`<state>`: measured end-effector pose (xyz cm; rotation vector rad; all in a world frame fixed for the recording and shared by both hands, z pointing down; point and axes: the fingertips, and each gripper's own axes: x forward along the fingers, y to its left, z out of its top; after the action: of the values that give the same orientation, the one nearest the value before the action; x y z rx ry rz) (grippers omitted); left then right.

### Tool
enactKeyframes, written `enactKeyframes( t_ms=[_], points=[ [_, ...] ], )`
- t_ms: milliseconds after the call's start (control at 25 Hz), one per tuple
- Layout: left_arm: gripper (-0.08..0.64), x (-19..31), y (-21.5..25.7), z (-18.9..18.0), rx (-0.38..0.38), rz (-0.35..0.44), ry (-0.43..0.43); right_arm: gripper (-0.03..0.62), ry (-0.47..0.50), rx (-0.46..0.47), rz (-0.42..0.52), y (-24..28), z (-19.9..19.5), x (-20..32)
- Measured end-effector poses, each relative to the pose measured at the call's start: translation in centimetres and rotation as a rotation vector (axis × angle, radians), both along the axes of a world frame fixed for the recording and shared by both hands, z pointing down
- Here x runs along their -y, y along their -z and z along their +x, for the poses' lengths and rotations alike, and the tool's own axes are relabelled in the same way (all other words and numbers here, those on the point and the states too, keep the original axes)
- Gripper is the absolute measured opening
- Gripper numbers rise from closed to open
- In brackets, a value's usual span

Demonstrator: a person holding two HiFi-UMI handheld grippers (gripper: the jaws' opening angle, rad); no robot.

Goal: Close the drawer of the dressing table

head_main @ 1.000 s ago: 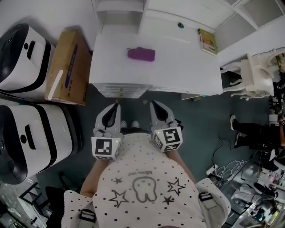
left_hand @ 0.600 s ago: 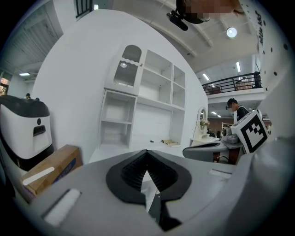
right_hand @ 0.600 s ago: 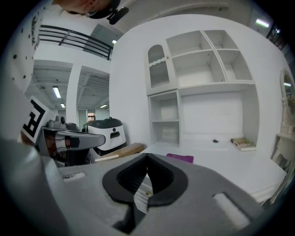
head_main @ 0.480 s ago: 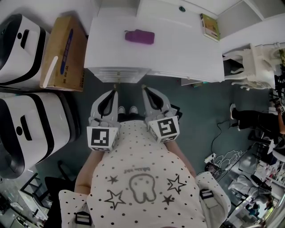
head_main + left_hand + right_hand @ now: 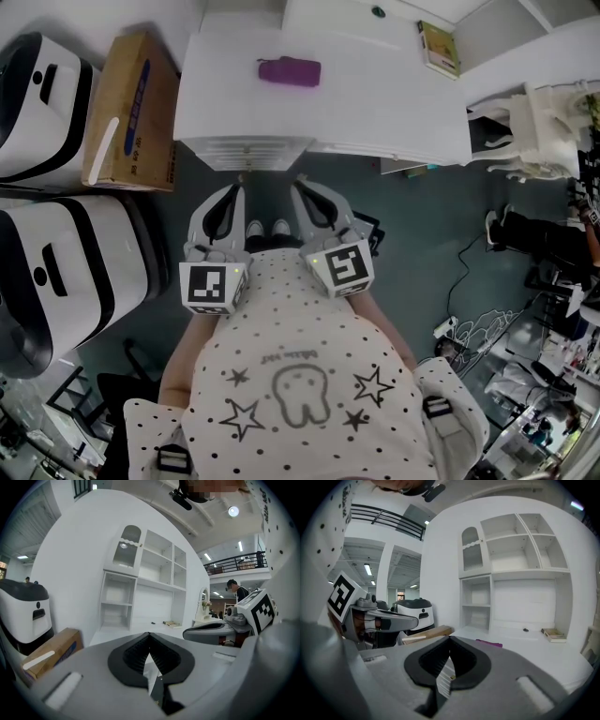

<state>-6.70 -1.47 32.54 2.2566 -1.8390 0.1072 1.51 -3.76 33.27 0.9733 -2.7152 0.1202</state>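
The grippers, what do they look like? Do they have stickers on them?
Both the left gripper and right gripper are grey, with two curved jaws lined in black ribbed pads. Each carries a white cube printed with black square markers. The person holding them wears a white top with black dots and stars.

The left gripper (image 5: 235, 190) and the right gripper (image 5: 299, 185) sit side by side before the person's torso, tips converging, jaws closed together and empty.
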Motion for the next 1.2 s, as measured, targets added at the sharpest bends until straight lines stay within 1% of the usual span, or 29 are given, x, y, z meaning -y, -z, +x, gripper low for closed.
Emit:
enactKeyframes(
  t_ms=[120, 280, 1200],
  points=[
    [-0.006, 0.12, 0.30, 0.31, -0.010, 0.006, -0.006, 0.003, -0.002, -0.001, 0.000, 0.08, 0.19, 0.00],
    [-0.005, -0.03, 0.15, 0.37, -0.019, -0.005, -0.007, 0.003, -0.002, 0.003, 0.002, -0.13, 0.38, -0.06],
    [-0.005, -0.04, 0.03, 0.23, -0.035, -0.006, -0.007, 0.003, 0.008, -0.014, -0.007, -0.05, 0.02, -0.37]
  ],
)
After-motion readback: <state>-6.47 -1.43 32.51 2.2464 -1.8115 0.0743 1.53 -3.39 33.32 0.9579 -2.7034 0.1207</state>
